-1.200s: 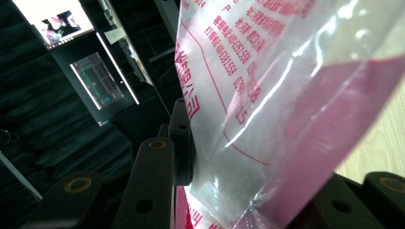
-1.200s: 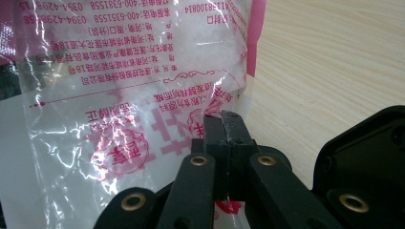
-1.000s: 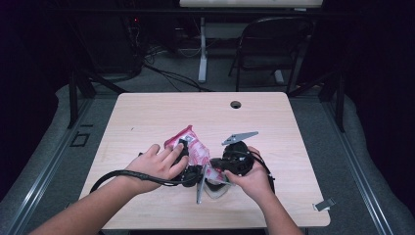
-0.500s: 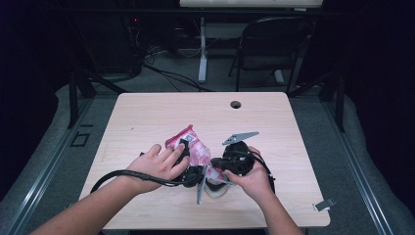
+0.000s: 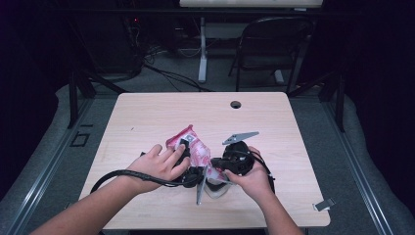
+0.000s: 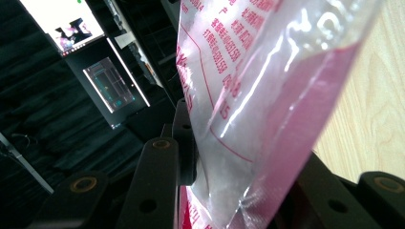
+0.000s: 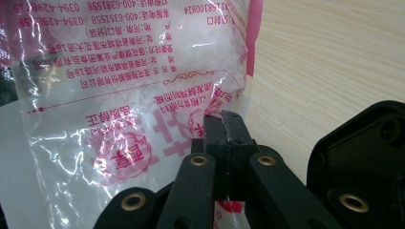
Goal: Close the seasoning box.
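A clear plastic bag with pink edges and red print lies at the middle of the wooden table, holding something white. My left gripper is at its near left side, under a hand. In the left gripper view the bag stands between the two jaws of the left gripper, which press on it from both sides. My right gripper holds the near right side. In the right gripper view, the right gripper has its jaws closed together on the bag's lower edge.
A grommet hole sits near the table's far edge. A folding chair and a desk leg stand beyond the table. The left gripper's cable loops toward the near left. Bare tabletop lies to the far side and both ends.
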Action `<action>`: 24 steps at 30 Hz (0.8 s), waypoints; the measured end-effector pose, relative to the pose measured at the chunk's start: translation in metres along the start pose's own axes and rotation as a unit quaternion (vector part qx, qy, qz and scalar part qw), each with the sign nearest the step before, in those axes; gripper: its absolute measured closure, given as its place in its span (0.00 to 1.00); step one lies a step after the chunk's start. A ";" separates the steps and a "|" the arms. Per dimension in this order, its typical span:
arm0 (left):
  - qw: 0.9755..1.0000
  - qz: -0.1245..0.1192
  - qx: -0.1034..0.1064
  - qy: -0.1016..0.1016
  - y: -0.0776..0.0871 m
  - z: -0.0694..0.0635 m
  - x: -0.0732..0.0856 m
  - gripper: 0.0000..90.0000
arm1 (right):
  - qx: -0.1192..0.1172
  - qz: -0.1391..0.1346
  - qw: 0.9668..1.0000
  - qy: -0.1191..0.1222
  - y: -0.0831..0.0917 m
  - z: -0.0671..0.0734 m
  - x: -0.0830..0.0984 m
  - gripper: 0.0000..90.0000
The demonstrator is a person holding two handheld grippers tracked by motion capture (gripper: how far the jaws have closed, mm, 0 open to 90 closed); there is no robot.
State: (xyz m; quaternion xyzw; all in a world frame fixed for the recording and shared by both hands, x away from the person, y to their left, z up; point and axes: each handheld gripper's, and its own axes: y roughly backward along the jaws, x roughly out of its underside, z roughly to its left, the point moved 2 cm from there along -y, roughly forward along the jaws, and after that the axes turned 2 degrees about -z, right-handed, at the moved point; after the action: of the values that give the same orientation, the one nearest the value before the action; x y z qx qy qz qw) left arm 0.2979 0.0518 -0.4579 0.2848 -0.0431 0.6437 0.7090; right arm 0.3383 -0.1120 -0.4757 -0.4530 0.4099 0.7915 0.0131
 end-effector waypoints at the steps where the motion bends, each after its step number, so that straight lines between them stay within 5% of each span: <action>1: 1.000 0.000 0.000 0.000 0.000 0.000 0.000 0.80 | 0.000 0.000 1.000 0.000 0.000 0.000 0.000 1.00; 15: 1.000 -0.002 0.007 0.002 -0.001 -0.002 0.000 0.82 | 0.001 -0.002 1.000 -0.001 -0.002 -0.002 0.000 1.00; 24: 1.000 -0.003 -0.007 -0.007 0.002 -0.003 0.000 0.82 | 0.009 0.001 1.000 0.004 -0.002 -0.001 0.001 1.00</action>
State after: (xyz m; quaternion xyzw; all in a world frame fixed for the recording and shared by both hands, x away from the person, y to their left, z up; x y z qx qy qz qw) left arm 0.2952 0.0530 -0.4604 0.2849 -0.0519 0.6394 0.7123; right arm 0.3394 -0.1113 -0.4778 -0.4560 0.4174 0.7859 0.0147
